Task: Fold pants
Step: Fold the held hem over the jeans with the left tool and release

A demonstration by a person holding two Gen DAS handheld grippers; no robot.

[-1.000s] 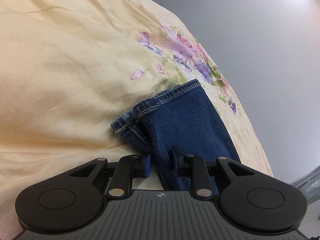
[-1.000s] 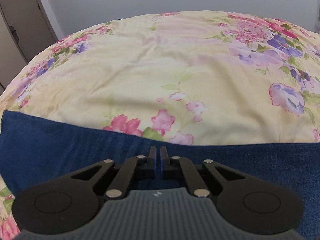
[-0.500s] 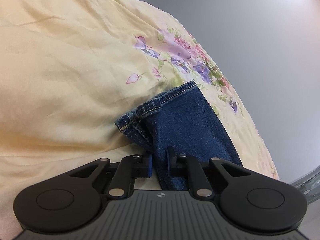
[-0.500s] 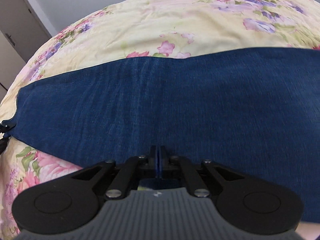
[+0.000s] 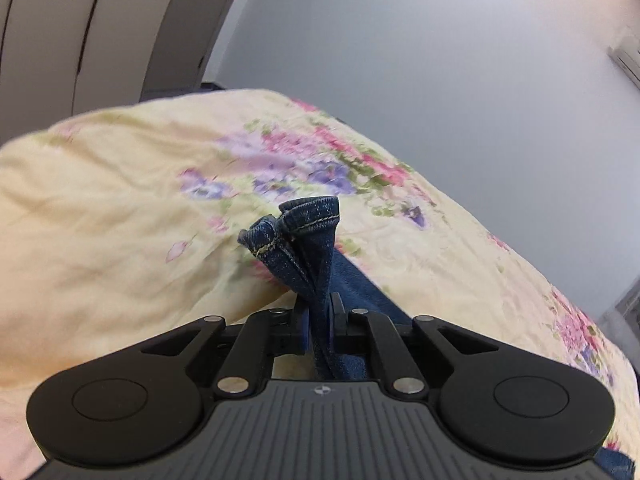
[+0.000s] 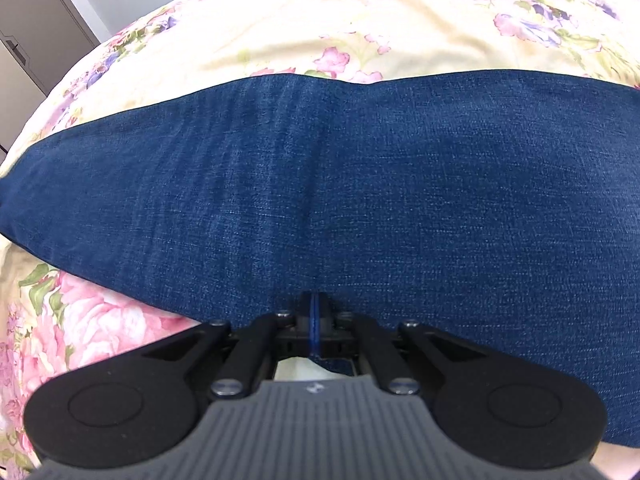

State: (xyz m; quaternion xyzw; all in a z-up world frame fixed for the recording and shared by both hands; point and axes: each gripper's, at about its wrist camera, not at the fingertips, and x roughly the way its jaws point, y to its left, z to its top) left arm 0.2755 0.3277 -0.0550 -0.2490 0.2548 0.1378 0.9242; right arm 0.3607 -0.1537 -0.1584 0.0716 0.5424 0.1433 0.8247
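Denim fills both views. The left gripper [image 5: 319, 322] has its jaws clamped on a bunched leg end of the pants [image 5: 310, 248]; the stitched hem stands up past the fingertips toward 12 o'clock, crumpled into folds, with more blue cloth trailing down toward 4 o'clock. Behind it lies the bed [image 5: 120, 216], covered in a pale yellow sheet with pink and purple flowers; that background is blurred. A grey wall [image 5: 440, 80] rises beyond, and cabinet doors [image 5: 80, 32] show at 10 o'clock.

In the right wrist view, the right gripper [image 6: 316, 320] has its jaws pressed together on a thin edge of the pants [image 6: 340, 184]. From there the denim spreads as a broad, smooth band across the bed [image 6: 360, 24], running from 9 o'clock to 3 o'clock and narrowing to a point at the left. Floral sheet shows above the band at 12 o'clock and below it at 8 o'clock.
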